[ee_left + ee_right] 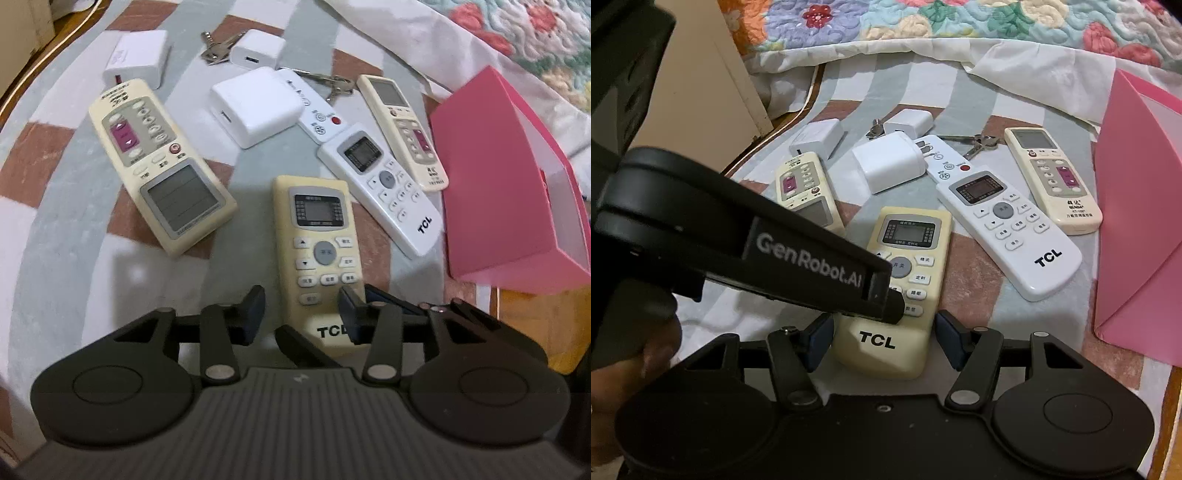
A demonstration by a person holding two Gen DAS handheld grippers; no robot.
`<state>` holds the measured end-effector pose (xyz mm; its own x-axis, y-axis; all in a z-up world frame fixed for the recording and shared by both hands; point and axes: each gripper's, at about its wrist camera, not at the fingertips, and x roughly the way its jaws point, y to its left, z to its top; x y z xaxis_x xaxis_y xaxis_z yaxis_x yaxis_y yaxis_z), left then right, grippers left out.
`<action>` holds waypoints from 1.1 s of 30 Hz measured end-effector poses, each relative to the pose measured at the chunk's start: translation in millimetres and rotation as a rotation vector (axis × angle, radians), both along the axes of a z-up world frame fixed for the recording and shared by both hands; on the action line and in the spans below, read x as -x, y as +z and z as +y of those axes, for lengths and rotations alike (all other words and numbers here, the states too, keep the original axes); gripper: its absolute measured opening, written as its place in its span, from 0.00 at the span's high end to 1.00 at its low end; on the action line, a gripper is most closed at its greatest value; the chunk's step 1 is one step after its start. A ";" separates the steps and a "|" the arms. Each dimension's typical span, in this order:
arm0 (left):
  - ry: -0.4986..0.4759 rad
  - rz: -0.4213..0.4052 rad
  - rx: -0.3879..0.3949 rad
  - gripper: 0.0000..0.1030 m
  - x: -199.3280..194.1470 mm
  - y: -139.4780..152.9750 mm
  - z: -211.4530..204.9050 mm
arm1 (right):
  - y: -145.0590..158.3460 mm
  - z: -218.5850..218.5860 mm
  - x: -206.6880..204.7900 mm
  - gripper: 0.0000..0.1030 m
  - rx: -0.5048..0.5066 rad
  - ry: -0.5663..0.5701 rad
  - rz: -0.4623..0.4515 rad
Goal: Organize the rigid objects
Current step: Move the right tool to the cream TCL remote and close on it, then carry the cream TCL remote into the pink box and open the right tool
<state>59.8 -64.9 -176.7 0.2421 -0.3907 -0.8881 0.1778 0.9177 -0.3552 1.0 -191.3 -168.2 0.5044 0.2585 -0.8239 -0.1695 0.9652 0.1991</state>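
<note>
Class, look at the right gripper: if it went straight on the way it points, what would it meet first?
Probably the cream TCL remote control, whose near end already lies between the right gripper fingers; depth is uncertain.

A home bedroom: a flowered quilted bedspread is bunched behind a soft blanket checked in grey, white and brown, strewn with household air-conditioner remote controls.

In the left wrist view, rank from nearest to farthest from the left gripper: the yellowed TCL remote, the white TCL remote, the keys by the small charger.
1. Yellowed TCL remote, between the left gripper jaws.
2. White TCL remote, farther, right of centre.
3. Keys, far end, left of the small charger.
</note>
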 end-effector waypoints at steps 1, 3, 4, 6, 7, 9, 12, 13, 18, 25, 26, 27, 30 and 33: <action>-0.001 -0.002 0.001 0.58 0.5 -0.4 0.1 | -0.3 0.9 -0.2 0.35 0.002 0.001 -0.002; 0.002 -0.017 -0.001 0.56 3.2 -0.7 -1.3 | -1.5 5.4 2.0 0.33 0.020 0.008 -0.021; 0.001 -0.028 -0.007 0.56 5.2 -0.3 -3.1 | -1.5 7.5 2.9 0.33 0.037 0.018 -0.036; -0.013 -0.044 -0.020 0.51 8.3 -0.2 -7.9 | -3.0 10.5 5.1 0.38 0.081 0.042 -0.066; -0.024 -0.057 -0.031 0.51 10.9 0.6 -10.9 | -2.5 9.1 5.1 0.38 0.089 0.056 -0.072; -0.046 -0.060 -0.019 0.56 14.2 1.0 -13.5 | -2.0 5.4 5.4 0.39 0.064 0.047 -0.073; -0.091 -0.100 -0.042 0.65 19.9 7.5 -16.3 | 1.7 0.2 11.5 0.39 0.051 0.036 -0.071; -0.103 -0.111 -0.045 0.67 21.8 10.4 -16.5 | 2.7 -2.1 13.1 0.39 0.047 0.031 -0.073; -0.168 -0.176 -0.072 0.68 37.4 28.5 -24.3 | 15.3 -7.3 25.2 0.40 0.039 0.022 -0.114; -0.193 -0.236 -0.055 0.68 53.4 66.8 -27.4 | 47.2 -11.3 41.9 0.40 0.052 0.005 -0.204; -0.191 -0.234 -0.030 0.67 52.6 74.1 -26.3 | 55.2 -14.9 44.7 0.40 0.045 -0.002 -0.221; -0.189 -0.235 -0.005 0.68 52.3 81.8 -26.5 | 61.5 -19.3 44.9 0.40 0.038 -0.009 -0.232; -0.207 -0.249 0.047 0.68 54.6 107.8 -31.9 | 88.4 -34.5 53.5 0.40 0.020 -0.030 -0.275; -0.262 -0.286 0.064 0.68 59.7 134.0 -48.2 | 113.5 -49.6 60.4 0.40 0.024 -0.040 -0.321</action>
<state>0.1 -113.1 -42.8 0.3615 -0.5242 -0.7711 0.5031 0.8060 -0.3120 -59.4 -240.9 -54.7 0.7489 0.2156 -0.6267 -0.1818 0.9762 0.1186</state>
